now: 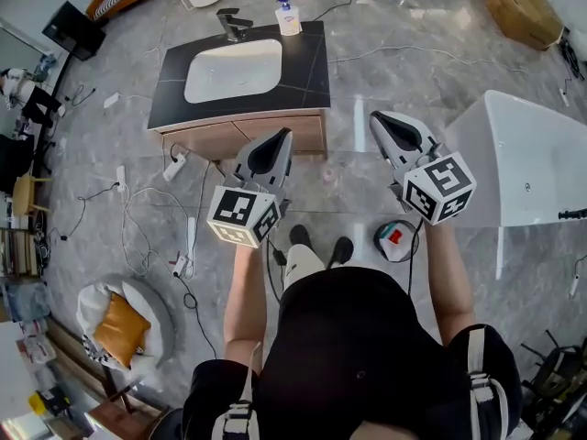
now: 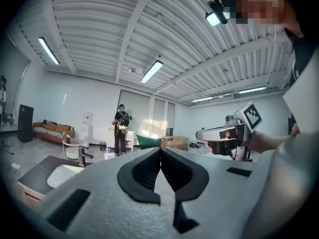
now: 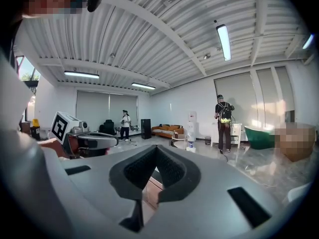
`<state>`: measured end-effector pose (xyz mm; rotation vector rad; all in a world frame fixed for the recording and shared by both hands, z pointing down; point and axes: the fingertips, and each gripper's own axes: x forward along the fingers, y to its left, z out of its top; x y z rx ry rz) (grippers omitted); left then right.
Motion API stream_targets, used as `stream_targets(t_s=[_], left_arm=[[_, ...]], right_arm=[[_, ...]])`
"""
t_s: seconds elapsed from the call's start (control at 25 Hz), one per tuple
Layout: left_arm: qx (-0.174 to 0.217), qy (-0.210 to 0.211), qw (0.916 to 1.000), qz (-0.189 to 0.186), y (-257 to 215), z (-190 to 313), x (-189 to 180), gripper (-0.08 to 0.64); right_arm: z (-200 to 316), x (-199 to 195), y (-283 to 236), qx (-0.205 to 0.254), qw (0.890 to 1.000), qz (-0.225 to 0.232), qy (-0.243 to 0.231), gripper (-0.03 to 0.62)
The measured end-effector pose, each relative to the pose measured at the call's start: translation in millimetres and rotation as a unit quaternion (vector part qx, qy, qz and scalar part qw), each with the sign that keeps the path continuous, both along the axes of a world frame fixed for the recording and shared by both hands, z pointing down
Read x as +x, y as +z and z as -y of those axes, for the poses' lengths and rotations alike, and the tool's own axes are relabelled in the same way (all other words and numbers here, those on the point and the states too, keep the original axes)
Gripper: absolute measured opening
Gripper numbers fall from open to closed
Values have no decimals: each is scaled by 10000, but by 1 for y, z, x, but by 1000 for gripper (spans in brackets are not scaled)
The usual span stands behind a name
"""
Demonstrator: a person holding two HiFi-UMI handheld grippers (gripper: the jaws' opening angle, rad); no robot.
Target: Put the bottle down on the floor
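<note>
A white pump bottle (image 1: pixel 287 16) with a blue label stands on the back right corner of the black sink counter (image 1: pixel 312 71). It shows small and far off in the left gripper view (image 2: pixel 108 155) and in the right gripper view (image 3: pixel 190 144). My left gripper (image 1: pixel 282 136) is held at waist height in front of the cabinet, its jaws shut and empty (image 2: pixel 160 150). My right gripper (image 1: pixel 378 117) hangs beside it to the right, also shut on nothing (image 3: pixel 156 147). Both point toward the sink, well short of the bottle.
A white basin (image 1: pixel 233 70) and dark faucet (image 1: pixel 233 23) are set in the counter. A white bathtub (image 1: pixel 541 154) stands at the right. Cables and a power strip (image 1: pixel 191 236) lie on the grey floor at the left, and a round red-and-teal device (image 1: pixel 396 239) lies by my feet. A person (image 2: pixel 121 128) stands far back.
</note>
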<state>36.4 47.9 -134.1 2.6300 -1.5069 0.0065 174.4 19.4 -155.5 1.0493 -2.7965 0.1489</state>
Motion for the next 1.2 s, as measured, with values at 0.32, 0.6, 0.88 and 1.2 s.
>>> stream_targets(t_s=[0.32,0.6,0.88,1.2], left_arm=[[25,22,10000,38,-3,-12,-2,18],[-17,16,10000,59,2,-18,-1,18],[-9,50,10000,27,3,-18,0,18],[-37,21,9999,94,7,-20,2,18]], right_arm=[[-13,2,6,87,9998,-11,158,3],[-21,8,10,28,9998,38,179,3],[-22,12,9,57,9998,48,204,3],[-24,17,10,45,9997,45,217,3]])
